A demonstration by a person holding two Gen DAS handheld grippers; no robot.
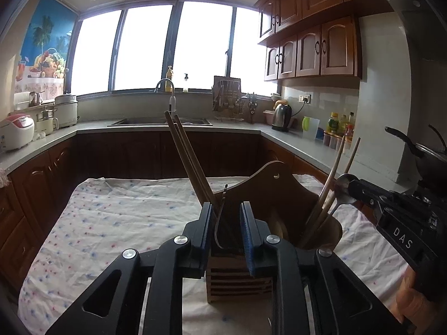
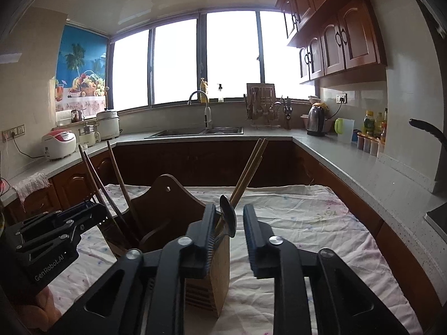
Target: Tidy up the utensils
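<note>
daylight comes from the big window [image 1: 178,47], which is blown out to pure white. the cabinets [image 1: 313,53] below look dark. strong fisheye bending and black vignette at edges; near parts slightly blurred.

Utensil holder [image 1: 237,279] on clothed table [image 1: 111,223] | chopsticks [image 1: 190,162] and spoon [image 2: 227,217] stand inside | sink [image 1: 159,122] behind
</note>
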